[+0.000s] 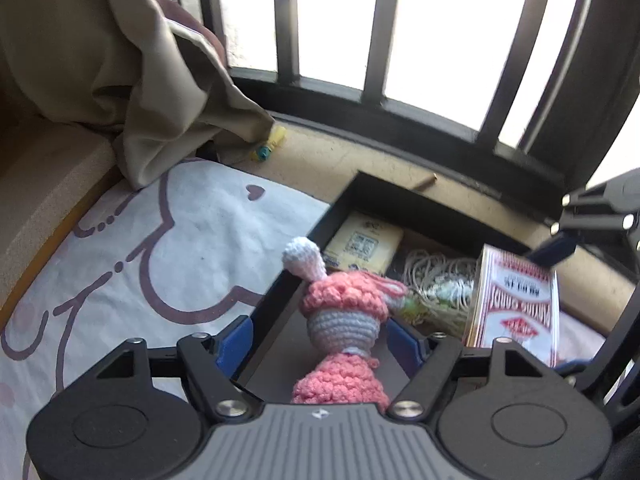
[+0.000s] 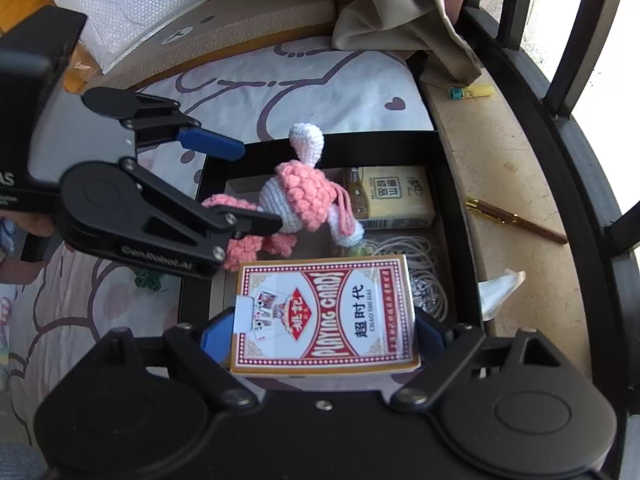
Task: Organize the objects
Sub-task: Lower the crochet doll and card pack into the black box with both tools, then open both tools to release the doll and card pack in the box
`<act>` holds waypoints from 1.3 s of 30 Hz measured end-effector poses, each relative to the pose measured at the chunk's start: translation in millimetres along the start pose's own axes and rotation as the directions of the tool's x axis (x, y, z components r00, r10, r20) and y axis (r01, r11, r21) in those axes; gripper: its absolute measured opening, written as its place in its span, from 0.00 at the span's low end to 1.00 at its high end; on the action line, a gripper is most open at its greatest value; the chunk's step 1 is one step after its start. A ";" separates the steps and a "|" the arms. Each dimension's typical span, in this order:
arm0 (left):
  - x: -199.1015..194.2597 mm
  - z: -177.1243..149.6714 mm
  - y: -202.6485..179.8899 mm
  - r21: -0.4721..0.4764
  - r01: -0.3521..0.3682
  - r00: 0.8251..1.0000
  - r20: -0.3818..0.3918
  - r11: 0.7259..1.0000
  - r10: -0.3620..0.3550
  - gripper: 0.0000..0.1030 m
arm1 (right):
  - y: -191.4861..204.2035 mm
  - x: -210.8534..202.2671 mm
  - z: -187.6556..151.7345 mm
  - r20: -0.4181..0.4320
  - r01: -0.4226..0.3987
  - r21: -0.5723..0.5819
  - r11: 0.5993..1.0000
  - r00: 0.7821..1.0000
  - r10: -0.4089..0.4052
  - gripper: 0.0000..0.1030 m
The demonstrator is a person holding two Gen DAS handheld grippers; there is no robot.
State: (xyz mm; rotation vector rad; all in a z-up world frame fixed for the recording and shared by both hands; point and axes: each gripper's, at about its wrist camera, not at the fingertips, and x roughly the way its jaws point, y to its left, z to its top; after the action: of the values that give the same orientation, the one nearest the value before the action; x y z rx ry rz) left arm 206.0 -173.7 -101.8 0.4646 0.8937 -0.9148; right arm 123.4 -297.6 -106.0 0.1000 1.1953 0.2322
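Observation:
A pink and white crochet doll (image 1: 340, 320) lies over the left part of a black tray (image 1: 420, 200), its white ear pointing up. My left gripper (image 1: 320, 332) stands open around the doll, and its blue pads do not press on it. From the right wrist view the doll (image 2: 296, 196) lies between the left gripper's (image 2: 240, 184) spread fingers. My right gripper (image 2: 324, 332) is shut on a red playing card box (image 2: 324, 312), held above the near part of the tray (image 2: 380, 140). The card box (image 1: 516, 308) also shows at the right of the left wrist view.
In the tray lie a yellow pack (image 2: 390, 196) and a coil of pale cord (image 2: 420, 264). A brown pen (image 2: 516, 220) and a yellow tube (image 2: 472, 92) lie on the stone sill. A beige curtain (image 2: 400, 12) hangs by the window bars, above a white printed blanket (image 2: 300, 72).

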 end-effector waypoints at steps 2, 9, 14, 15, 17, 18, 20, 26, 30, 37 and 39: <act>-9.6 2.8 7.4 -0.074 -0.038 0.998 0.055 0.997 0.043 0.79 | 2.5 5.7 1.7 -0.019 -0.002 0.010 1.000 1.000 0.002 0.87; -16.0 7.1 18.4 -0.202 -0.043 0.998 0.046 0.978 0.054 0.79 | 19.6 22.7 6.8 -0.048 -0.038 0.017 0.999 0.998 0.039 0.87; -7.5 5.5 18.0 -0.183 -0.084 0.995 -0.070 0.979 0.073 0.79 | 17.5 25.5 8.8 -0.039 -0.059 0.065 0.996 0.997 0.062 0.93; -6.3 2.9 18.5 -0.181 -0.093 0.993 -0.086 0.979 0.078 0.79 | 14.5 23.6 8.8 -0.032 -0.060 0.082 0.995 0.998 0.063 0.93; -2.6 1.9 18.7 -0.181 -0.104 0.990 -0.113 0.978 0.084 0.79 | 8.4 22.1 8.5 -0.029 -0.055 0.110 0.992 0.998 0.059 0.93; -0.7 1.5 18.7 -0.182 -0.111 0.988 -0.127 0.977 0.089 0.79 | 5.2 21.5 7.6 -0.032 -0.051 0.121 0.991 0.998 0.055 0.93; 2.1 0.4 18.2 -0.186 -0.121 0.985 -0.143 0.975 0.095 0.79 | -0.1 21.1 6.6 -0.038 -0.042 0.136 0.990 0.998 0.048 0.93; 3.1 1.9 11.5 -0.195 -0.134 0.982 -0.160 0.972 0.103 0.79 | -10.2 13.9 4.4 -0.020 -0.038 0.165 0.986 0.999 0.042 0.93; -2.3 5.9 5.7 -0.201 -0.156 0.978 -0.171 0.967 0.122 0.80 | -13.9 5.5 3.0 0.004 -0.039 0.171 0.985 0.999 0.038 0.93; -22.4 5.9 -1.1 -0.246 -0.188 0.974 -0.167 0.951 0.150 0.80 | -23.2 -16.2 -4.3 0.065 -0.025 0.186 0.982 0.998 0.013 0.93; -29.7 4.5 -4.2 -0.269 -0.199 0.973 -0.165 0.942 0.159 0.80 | -26.1 -21.4 -7.7 0.081 -0.011 0.187 0.982 0.997 -0.004 0.93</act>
State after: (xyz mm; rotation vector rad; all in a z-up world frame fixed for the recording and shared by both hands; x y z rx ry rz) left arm 195.6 -164.8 -74.6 0.3583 1.0752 -0.5793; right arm 112.1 -328.3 -94.7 0.2737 1.1341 0.1174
